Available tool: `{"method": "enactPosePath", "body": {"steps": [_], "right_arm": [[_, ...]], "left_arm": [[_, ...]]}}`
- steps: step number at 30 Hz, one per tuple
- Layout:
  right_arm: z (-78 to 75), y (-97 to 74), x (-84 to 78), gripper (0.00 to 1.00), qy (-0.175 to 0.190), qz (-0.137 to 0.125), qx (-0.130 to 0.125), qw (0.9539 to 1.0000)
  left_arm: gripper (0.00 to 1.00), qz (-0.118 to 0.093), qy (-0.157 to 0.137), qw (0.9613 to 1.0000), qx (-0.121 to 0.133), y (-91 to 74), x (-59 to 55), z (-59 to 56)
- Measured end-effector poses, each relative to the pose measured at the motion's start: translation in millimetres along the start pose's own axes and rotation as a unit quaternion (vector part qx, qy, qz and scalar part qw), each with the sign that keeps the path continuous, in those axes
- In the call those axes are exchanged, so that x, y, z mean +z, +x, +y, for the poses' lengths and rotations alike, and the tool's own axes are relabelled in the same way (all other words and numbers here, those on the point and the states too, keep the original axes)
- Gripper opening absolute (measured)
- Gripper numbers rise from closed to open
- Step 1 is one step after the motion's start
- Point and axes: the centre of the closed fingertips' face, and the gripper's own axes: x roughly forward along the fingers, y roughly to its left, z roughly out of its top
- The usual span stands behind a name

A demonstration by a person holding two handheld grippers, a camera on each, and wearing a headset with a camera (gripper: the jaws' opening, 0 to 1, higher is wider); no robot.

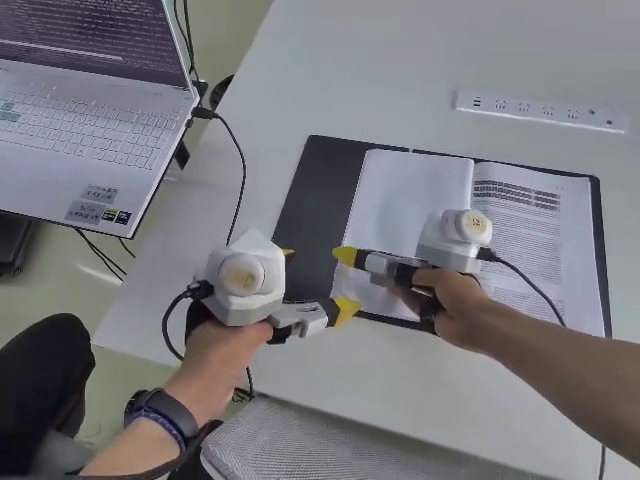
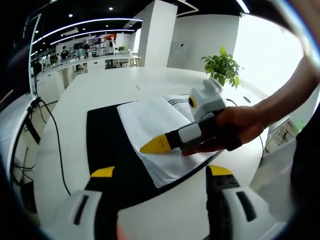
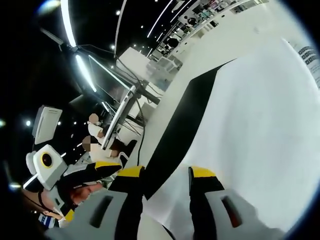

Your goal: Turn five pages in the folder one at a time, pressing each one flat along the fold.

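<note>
The folder (image 1: 310, 200) lies open near the front edge of the worktop (image 1: 400, 60). Your right tool (image 3: 166, 172), jaws slightly apart, points at the lower edge of the left page (image 1: 410, 210), probably to catch it. Your left tool (image 2: 161, 171) hovers wide open, ready to press.

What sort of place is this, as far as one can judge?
Probably an open-plan office: a laptop and power strip on a white table, rows of desks under ceiling strip lights, and a potted plant.
</note>
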Motion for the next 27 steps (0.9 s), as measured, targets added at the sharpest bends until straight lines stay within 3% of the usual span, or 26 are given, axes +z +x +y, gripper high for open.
{"method": "enactPosePath", "body": {"steps": [5,8,16,19,21,23,27], "right_arm": [[2.6,-16.6,17.0,0.37,-0.010,-0.020,0.008,0.9997],[-0.2,-31.0,30.6,0.37,-0.018,-0.037,0.004,0.9991],[6.2,-75.2,55.8,0.36,-0.030,-0.083,-0.015,0.9959],[6.3,-90.5,57.9,0.35,-0.034,-0.090,-0.021,0.9951],[5.6,-99.3,57.6,0.35,-0.038,-0.093,-0.025,0.9946],[2.9,-107.6,56.9,0.35,-0.036,-0.097,-0.030,0.9942],[-2.2,-119.4,55.6,0.34,-0.029,-0.105,-0.036,0.9934]], "left_arm": [[0.62,-0.001,0.011,0.9999,-0.010,4.5,5.1,-2.4],[0.47,-0.003,0.008,0.9997,-0.024,9.6,8.9,-5.3],[0.31,0.001,0.035,0.9986,-0.041,32.6,17.7,-11.8],[0.22,0.015,0.049,0.9977,-0.044,44.8,11.2,-12.2],[0.17,0.036,0.050,0.9968,-0.052,51.7,1.7,-13.4],[0.10,0.040,0.057,0.9964,-0.048,57.5,-4.2,-11.2],[0.04,0.057,0.049,0.9960,-0.048,65.1,-19.0,-9.2]]}}
